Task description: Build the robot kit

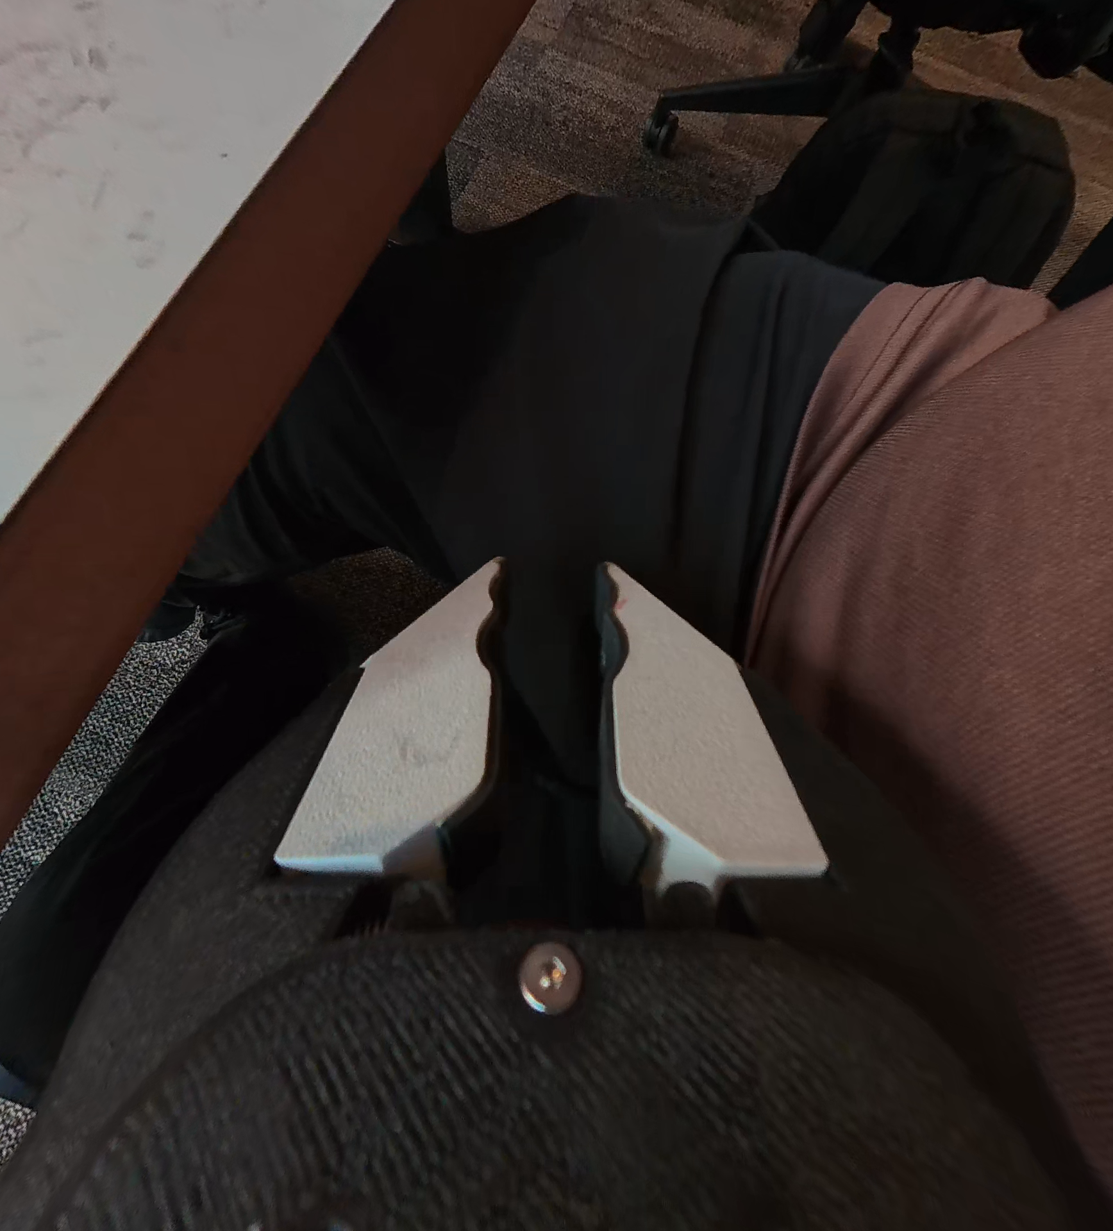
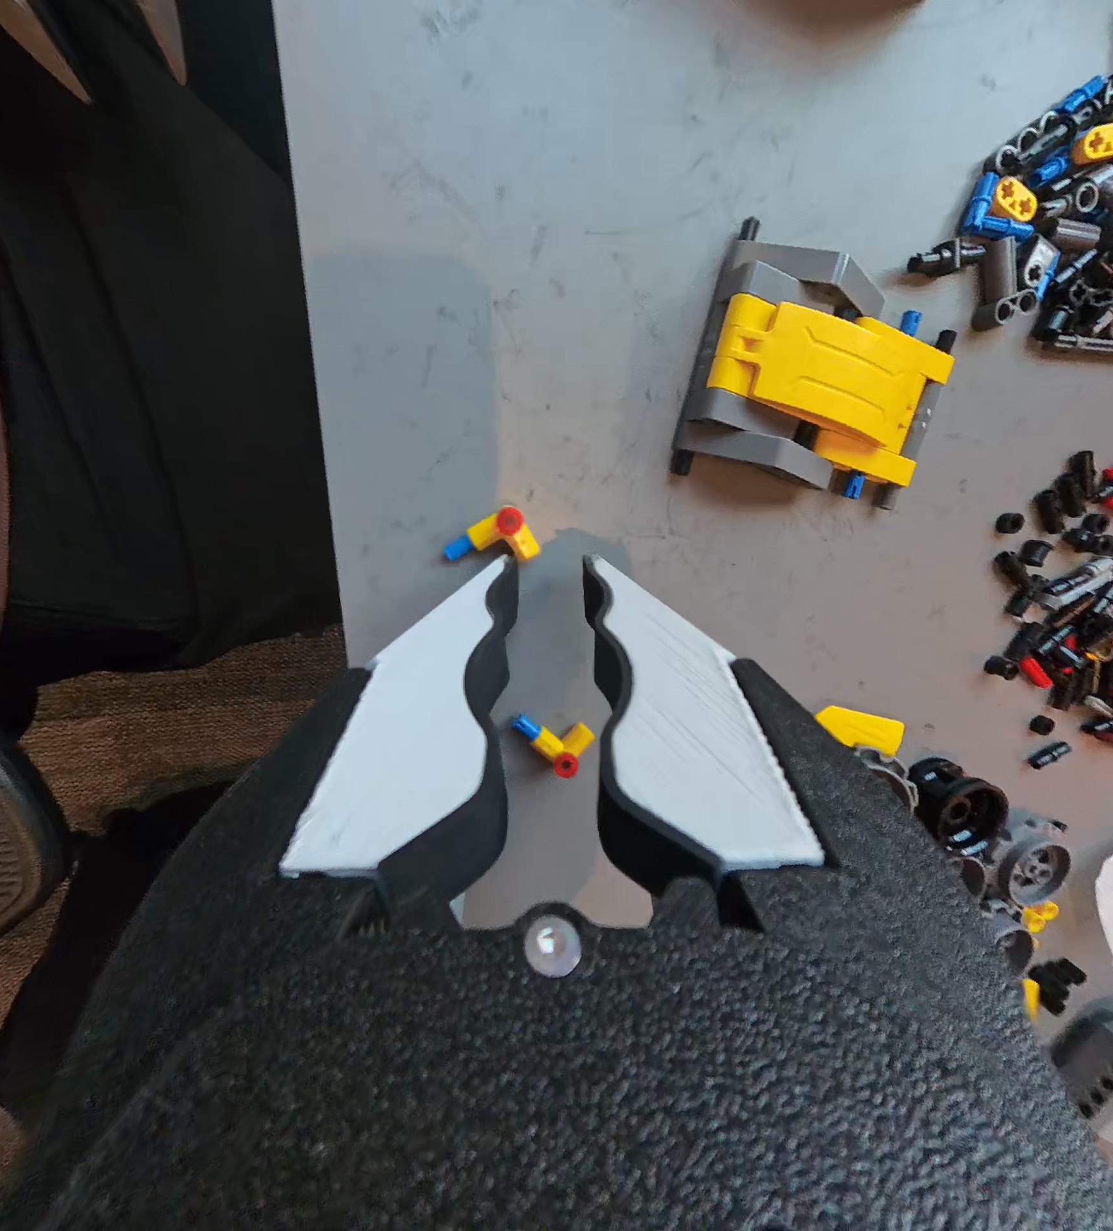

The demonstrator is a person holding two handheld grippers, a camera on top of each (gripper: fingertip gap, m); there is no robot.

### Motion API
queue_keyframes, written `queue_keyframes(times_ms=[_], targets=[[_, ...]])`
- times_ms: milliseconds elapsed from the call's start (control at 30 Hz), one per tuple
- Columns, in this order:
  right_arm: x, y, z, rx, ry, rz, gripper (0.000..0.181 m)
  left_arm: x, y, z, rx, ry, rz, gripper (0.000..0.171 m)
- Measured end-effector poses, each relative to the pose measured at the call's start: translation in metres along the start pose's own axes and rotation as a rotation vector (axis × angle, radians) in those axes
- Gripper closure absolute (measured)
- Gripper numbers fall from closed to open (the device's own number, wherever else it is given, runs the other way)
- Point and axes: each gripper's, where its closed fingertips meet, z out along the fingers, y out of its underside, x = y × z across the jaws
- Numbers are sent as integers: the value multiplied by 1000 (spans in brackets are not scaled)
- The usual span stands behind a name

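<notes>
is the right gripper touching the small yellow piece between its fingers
Apart: the right wrist view shows grey table all round the small yellow piece, between the right gripper's open fingers.

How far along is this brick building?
Looks done: one yellow-and-grey assembly and two small yellow elbow pieces. In hand: nothing; right gripper open over the table, left gripper open beside it. Left: loose-part piles unsorted.

Our right gripper (image 2: 548, 566) hangs open over two small yellow connectors (image 2: 557, 741) (image 2: 497, 533); our left gripper (image 1: 550, 579) points open at dark trousers (image 1: 574, 400).
</notes>
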Motion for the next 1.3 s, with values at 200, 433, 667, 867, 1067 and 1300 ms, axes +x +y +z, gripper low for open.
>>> queue_keyframes(times_ms=[200, 433, 667, 867, 1067, 1300], targets=[[14, -2, 1, 0, 60, 3, 163, 0, 0, 0, 1, 1, -3, 149], [27, -6, 2, 42, 136, 45, 169, -1, 0, 0, 0, -3, -5, 149], [28, -3, -18, 120, 172, 137, 169, 0, -1, -1, 0, -3, 1, 150], [15, 9, -27, 169, 176, 299, 169, 2, -1, 0, 3, 8, -2, 149], [-9, 6, -30, 249, 144, 435, 169, 5, -1, 1, -3, 13, 2, 149], [-13, 30, -32, 238, 172, 504, 169, 7, -1, 2, -1, 20, 0, 149]])
